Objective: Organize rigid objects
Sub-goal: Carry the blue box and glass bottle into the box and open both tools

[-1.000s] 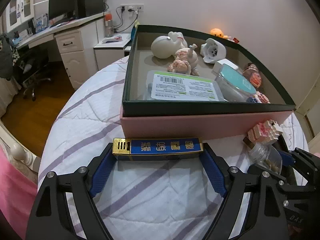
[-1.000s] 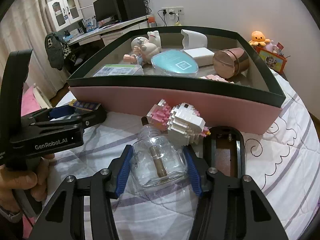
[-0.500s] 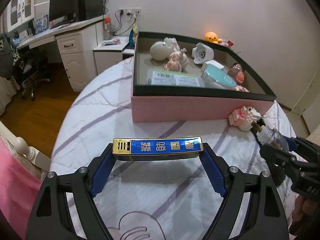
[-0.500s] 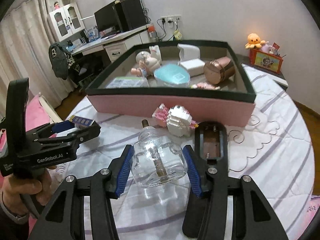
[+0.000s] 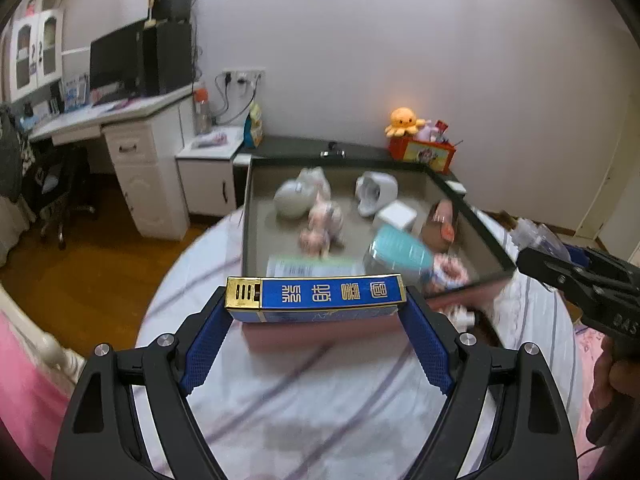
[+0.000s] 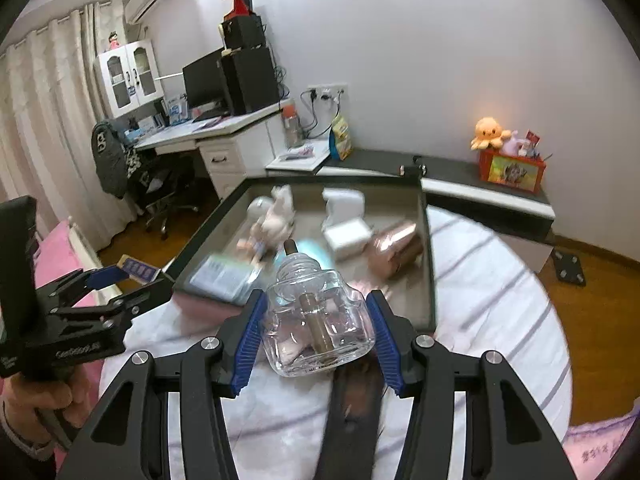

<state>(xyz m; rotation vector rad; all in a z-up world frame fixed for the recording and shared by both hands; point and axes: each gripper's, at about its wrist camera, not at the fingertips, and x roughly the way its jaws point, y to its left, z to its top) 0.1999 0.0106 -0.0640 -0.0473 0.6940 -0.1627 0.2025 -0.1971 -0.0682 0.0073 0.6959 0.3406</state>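
White quilted cloth with purple stripes covers the round bed surface point(image 5: 312, 412), and its curved edge falls away to wooden floor point(image 5: 80, 280) on the left side. On it sits the big open box point(image 5: 486, 236) — dark green rim, pink outer wall — with its near wall facing both grippers. Inside, the box holds a white figurine point(image 5: 294, 198), a pink figurine point(image 5: 322, 226), a white dispenser-like piece point(image 5: 376, 192), a small white block point(image 6: 346, 234), a copper-coloured tin point(image 6: 396, 250), a teal-lidded case point(image 5: 402, 250) and a flat labelled packet point(image 5: 308, 268); the floor of the box between them is partly bare, mostly along its left side and far edge.

Above the cloth, the left gripper point(image 5: 314, 312) is clamped on a blue and gold packet point(image 5: 314, 298), held crosswise by its two short ends, raised over the near wall of the box. To its right the right gripper point(image 6: 316, 320) pinches a clear glass bottle point(image 6: 318, 320) by its flat sides, neck pointing toward the box, also lifted off the cloth and just short of the near rim. Below the bottle a dark oblong case point(image 6: 354, 412) lies on the cloth — blurred. The two grippers are side by side, with a gap between them.
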